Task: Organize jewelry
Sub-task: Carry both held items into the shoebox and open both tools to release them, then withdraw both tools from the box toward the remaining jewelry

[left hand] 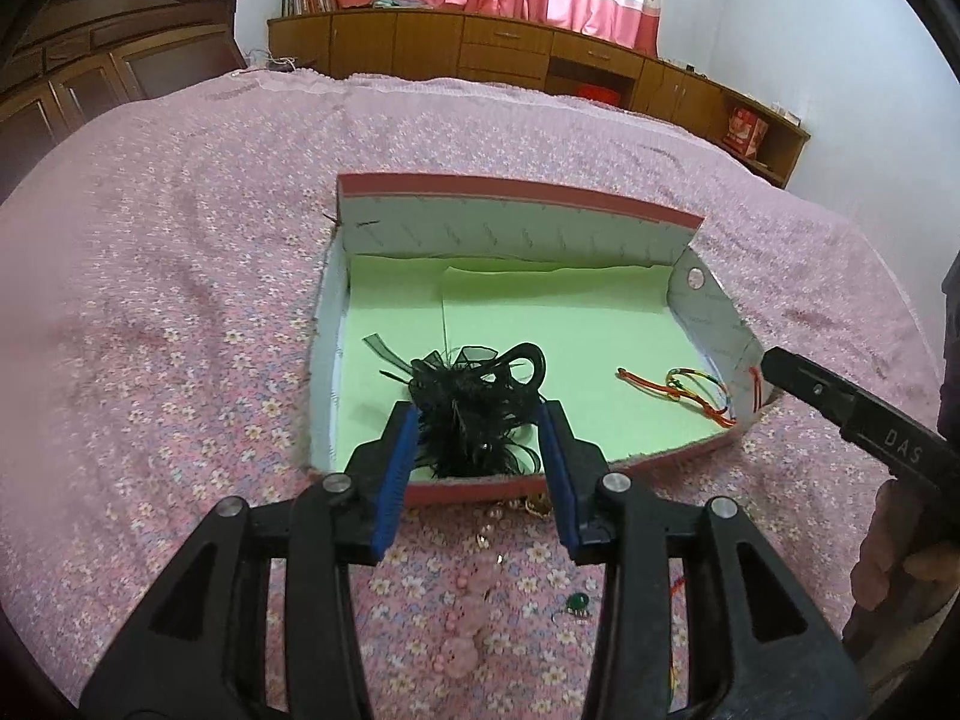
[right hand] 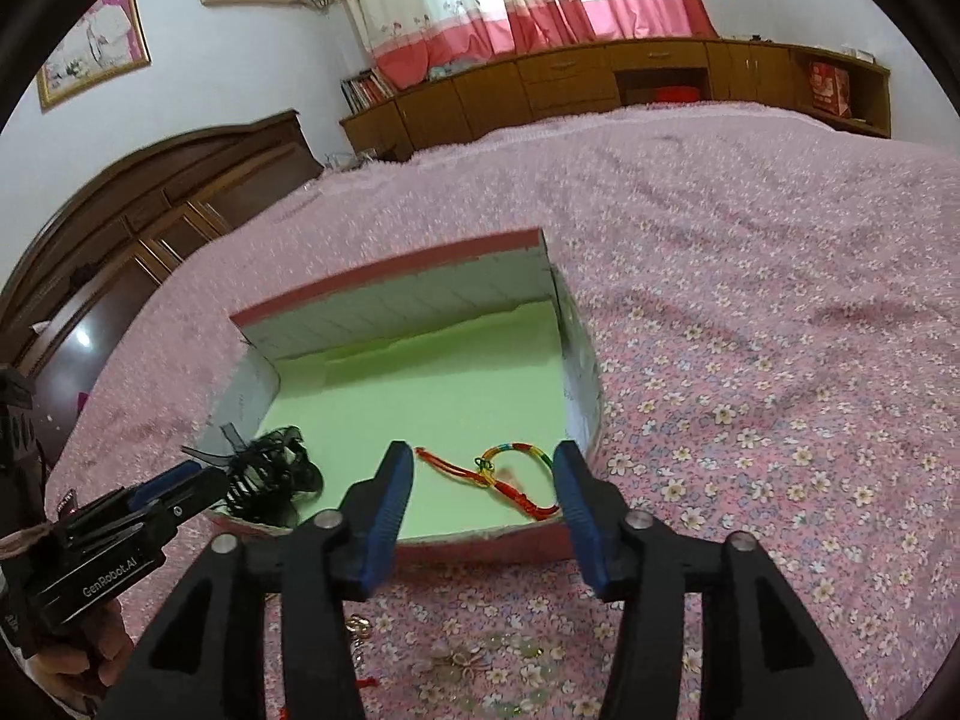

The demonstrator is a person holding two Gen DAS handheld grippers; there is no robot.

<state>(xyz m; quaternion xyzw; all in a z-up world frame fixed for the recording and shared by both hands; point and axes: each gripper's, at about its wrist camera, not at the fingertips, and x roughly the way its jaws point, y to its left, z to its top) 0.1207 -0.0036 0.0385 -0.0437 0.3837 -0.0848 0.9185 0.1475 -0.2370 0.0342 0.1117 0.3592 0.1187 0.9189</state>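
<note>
A red-edged cardboard box (left hand: 516,187) lined with green paper lies on the bed; it also shows in the right wrist view (right hand: 384,267). My left gripper (left hand: 480,420) is open, its blue pads on either side of a black feathered hair clip (left hand: 474,402) that rests in the box's near left corner (right hand: 270,477). A red and rainbow cord bracelet (left hand: 699,393) lies in the near right corner (right hand: 510,471). My right gripper (right hand: 483,468) is open and empty just above the box's near edge, over the bracelet.
On the pink floral bedspread (left hand: 180,300) in front of the box lie pink bead jewelry (left hand: 468,630), a green-stone piece (left hand: 577,603), a gold piece (right hand: 358,625) and a jade bead bracelet (right hand: 510,678). Wooden cabinets (left hand: 492,48) stand beyond the bed.
</note>
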